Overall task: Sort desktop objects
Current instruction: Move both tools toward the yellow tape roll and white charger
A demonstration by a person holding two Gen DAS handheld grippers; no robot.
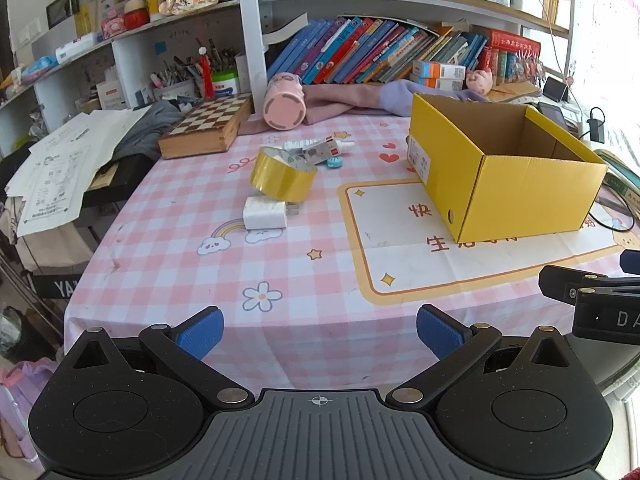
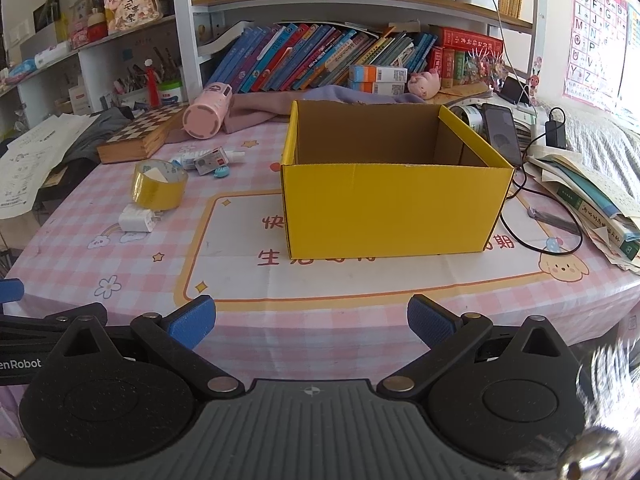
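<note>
Left wrist view: the white square charger [image 1: 265, 212] is partly hidden by the gold tape roll [image 1: 282, 176]. The floor of the yellow cardboard box [image 2: 394, 208] is concealed. Both the left gripper [image 1: 319, 332] and right gripper [image 2: 311, 322] are held spread, empty.

Left gripper [image 1: 319, 330] low, level, blue pads spread wide, nothing between. Right gripper [image 2: 311, 320] alongside, likewise spread, unloaded.

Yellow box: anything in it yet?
Cannot tell: the right wrist view shows only bare inner walls of the yellow box, while its floor is hidden behind the front wall.
</note>
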